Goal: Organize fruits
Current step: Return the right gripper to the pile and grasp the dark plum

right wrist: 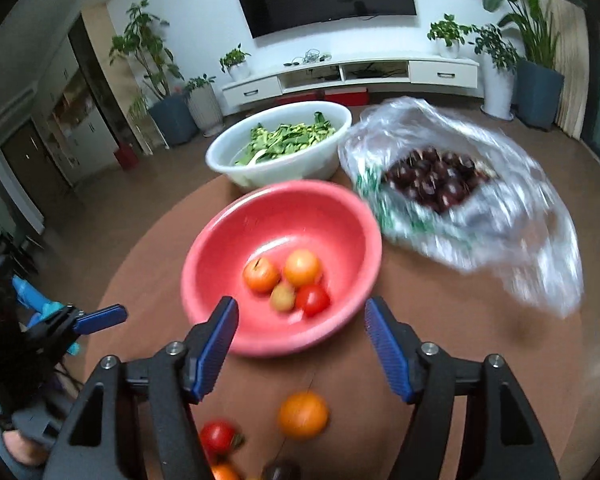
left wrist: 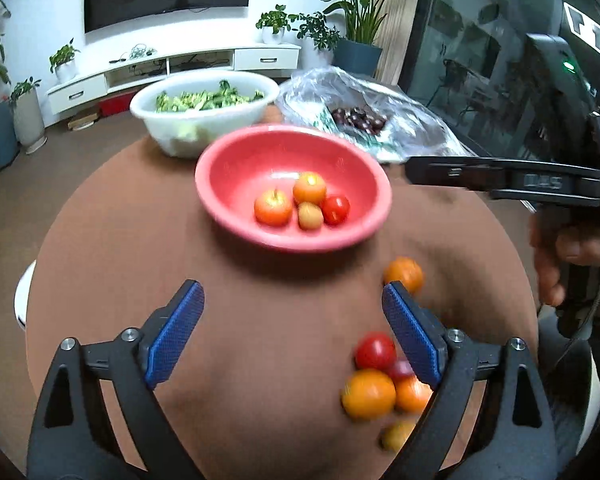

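Note:
A pink bowl [left wrist: 220, 196] [right wrist: 220, 256] on the round brown table [left wrist: 260, 360] holds several small fruits [left wrist: 310, 189] [right wrist: 302, 267], orange, yellow and red. More loose fruits lie on the table: a red one [left wrist: 375, 350] [right wrist: 217, 436], orange ones [left wrist: 369, 394] [right wrist: 303, 414] and another orange one [left wrist: 405, 274]. My left gripper [left wrist: 293, 330] stands open over bare table, left of the loose pile, nothing between its blue pads. My right gripper [right wrist: 300, 344] is open above the bowl's near rim, empty; in the left wrist view its body [left wrist: 508, 180] shows at the right, held by a hand.
A white bowl of chopped greens [left wrist: 204, 100] [right wrist: 284, 140] stands behind the pink bowl. A clear plastic bag of dark cherries [left wrist: 358, 118] [right wrist: 440, 182] lies at the back right. Beyond the table are a TV stand, potted plants and a glass door.

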